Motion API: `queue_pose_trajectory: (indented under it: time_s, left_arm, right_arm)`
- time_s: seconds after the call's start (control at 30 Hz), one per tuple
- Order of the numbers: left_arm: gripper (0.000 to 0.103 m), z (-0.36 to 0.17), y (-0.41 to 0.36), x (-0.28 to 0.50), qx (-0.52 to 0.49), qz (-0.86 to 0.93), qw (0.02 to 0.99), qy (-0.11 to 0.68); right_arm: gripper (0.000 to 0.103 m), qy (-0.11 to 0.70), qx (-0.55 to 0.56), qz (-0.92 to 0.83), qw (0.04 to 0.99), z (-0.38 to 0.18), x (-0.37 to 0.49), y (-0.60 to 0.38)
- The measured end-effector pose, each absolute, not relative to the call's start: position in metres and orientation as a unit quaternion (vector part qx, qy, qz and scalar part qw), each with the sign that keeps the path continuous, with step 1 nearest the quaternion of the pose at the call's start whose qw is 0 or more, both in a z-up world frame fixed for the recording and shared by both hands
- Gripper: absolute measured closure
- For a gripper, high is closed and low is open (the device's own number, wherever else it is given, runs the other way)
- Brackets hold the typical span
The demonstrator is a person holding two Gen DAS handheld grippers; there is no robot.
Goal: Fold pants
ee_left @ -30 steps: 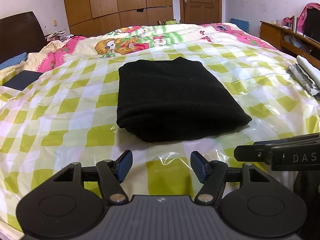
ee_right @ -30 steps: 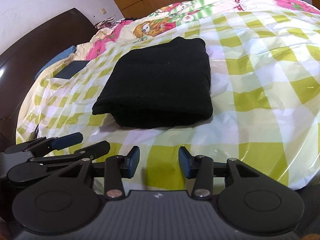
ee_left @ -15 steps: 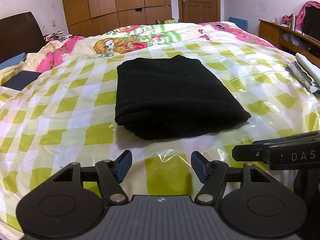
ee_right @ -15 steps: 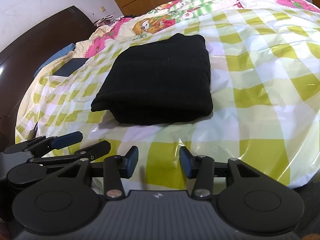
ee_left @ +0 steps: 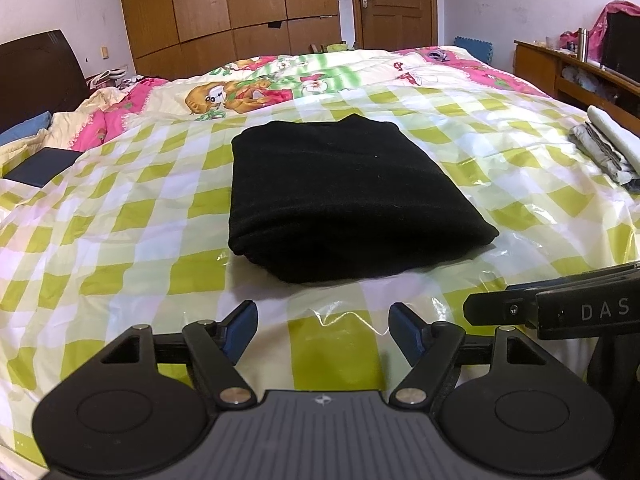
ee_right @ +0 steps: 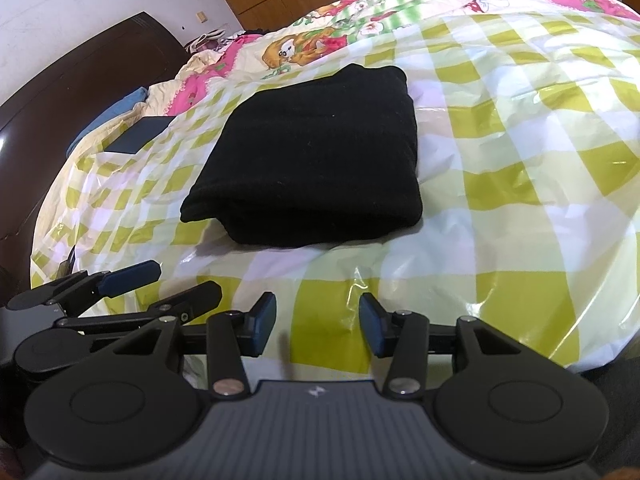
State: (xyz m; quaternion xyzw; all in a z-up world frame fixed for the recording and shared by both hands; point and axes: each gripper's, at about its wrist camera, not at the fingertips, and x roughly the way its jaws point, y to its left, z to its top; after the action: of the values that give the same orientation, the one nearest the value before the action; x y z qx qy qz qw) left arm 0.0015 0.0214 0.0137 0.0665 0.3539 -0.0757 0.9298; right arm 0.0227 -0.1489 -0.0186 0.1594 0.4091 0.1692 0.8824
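Observation:
The black pants (ee_left: 344,196) lie folded into a thick rectangle on the green-and-white checked plastic sheet (ee_left: 120,216) that covers the bed. They also show in the right wrist view (ee_right: 316,160). My left gripper (ee_left: 323,326) is open and empty, low over the sheet just in front of the pants' near edge. My right gripper (ee_right: 318,326) is open and empty, also short of the pants, near the bed's front edge. The left gripper shows at the lower left of the right wrist view (ee_right: 156,288).
A dark flat book-like object (ee_left: 42,166) lies at the left near the pillows. A stack of folded light clothes (ee_left: 608,148) sits at the bed's right edge. A dark headboard (ee_right: 80,80) stands on the left, a wooden cabinet (ee_left: 560,68) on the right.
Both grippers have drawn back slightly and tilted up, so the pants sit a little farther away. The pants have not moved and both grippers stay open.

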Motion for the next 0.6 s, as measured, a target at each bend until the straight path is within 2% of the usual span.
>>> queue_pose_trajectory:
  time_s: [0.17, 0.6]
  left_arm:
    - [0.010, 0.0152, 0.0274, 0.0014, 0.050, -0.073, 0.933, 0.350]
    - [0.004, 0.0127, 0.0325, 0.0054, 0.031, -0.065, 0.933, 0.353]
  right_arm:
    - [0.055, 0.409, 0.161, 0.169, 0.882, -0.0186, 0.0220, -0.1490]
    - [0.053, 0.395, 0.186, 0.154, 0.886, -0.0161, 0.0204, -0.1576]
